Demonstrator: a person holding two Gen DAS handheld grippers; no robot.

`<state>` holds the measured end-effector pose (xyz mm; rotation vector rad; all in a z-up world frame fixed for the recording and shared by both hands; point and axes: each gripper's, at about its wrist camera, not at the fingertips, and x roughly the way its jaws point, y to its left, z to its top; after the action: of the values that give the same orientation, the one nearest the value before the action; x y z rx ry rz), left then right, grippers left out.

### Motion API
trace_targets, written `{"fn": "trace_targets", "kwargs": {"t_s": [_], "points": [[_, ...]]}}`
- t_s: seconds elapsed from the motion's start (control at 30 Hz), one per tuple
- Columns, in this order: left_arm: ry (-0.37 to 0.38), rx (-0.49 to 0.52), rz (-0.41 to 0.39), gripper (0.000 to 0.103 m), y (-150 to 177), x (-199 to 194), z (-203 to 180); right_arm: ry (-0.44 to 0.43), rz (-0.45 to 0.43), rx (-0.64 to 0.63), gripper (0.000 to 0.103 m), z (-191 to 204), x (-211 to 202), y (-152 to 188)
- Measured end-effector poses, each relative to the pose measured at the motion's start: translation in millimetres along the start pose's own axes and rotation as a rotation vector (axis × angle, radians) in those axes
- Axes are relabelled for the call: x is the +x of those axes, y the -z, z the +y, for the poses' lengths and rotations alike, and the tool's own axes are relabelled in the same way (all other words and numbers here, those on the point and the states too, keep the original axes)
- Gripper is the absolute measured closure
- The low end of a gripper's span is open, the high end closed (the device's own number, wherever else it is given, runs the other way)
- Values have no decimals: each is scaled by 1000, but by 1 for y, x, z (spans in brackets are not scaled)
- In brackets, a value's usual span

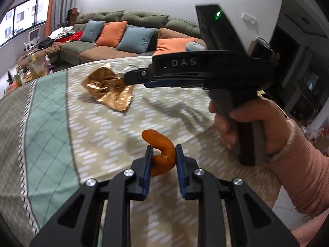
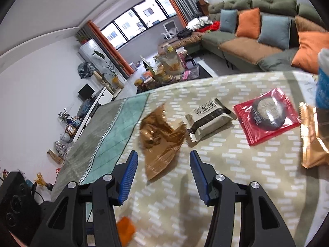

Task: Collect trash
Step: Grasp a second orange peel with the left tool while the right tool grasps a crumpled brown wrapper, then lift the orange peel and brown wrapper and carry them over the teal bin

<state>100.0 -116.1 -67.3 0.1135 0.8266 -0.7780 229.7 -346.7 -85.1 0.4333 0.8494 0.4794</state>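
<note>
A beige patterned tablecloth with a teal band (image 2: 236,185) fills the lower half of both views. On it, in the centre of the right wrist view, lies a crumpled bronze foil wrapper (image 2: 160,142), its long axis running from upper left to lower right, toward the fingers. The right gripper (image 2: 163,174) is released, its blue pads spread wide, and the wrapper's lower tip sits just ahead of and between them; this hand is much the nearer to it. To the wrapper's right lie a sealed beige snack packet with black print (image 2: 207,121) and a red packet holding a dark round biscuit (image 2: 267,116). Lower centre in the left wrist view, the left gripper (image 1: 163,154) is clenched on a curved orange peel (image 1: 162,148), apparently lifted clear of the cloth, though blur makes that uncertain.
</note>
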Motion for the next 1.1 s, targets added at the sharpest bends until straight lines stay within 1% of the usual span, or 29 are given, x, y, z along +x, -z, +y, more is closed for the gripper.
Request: {"fn": "trace_targets", "kwargs": {"t_s": [0.17,0.23,0.27,0.33,0.37,0.47,0.63,0.77,0.83,1.1], "points": [[-37,-28,-19,80,9,-17,12,-3,34,6,51,1,15,-1],[-46,-50,-28,80,14,-24,19,3,33,3,51,3,17,-2],[-56,-57,-33,80,17,-29,22,-6,37,10,54,3,18,-3],[-62,-73,-40,80,19,-35,27,-7,39,25,67,3,21,-4],[-72,-83,-46,80,21,-40,31,-6,42,33,70,2,23,-4],[-92,-105,-57,80,26,-50,36,-10,53,41,91,1,26,-2],[-128,-132,-72,80,34,-65,44,-17,28,24,97,6,19,1],[-164,-142,-87,80,40,-79,49,-46,11,16,100,15,12,7],[-169,-150,-93,80,43,-87,53,-55,1,8,100,20,8,10],[-205,-181,-113,80,55,-109,66,-154,-24,-7,101,45,-8,24]]}}
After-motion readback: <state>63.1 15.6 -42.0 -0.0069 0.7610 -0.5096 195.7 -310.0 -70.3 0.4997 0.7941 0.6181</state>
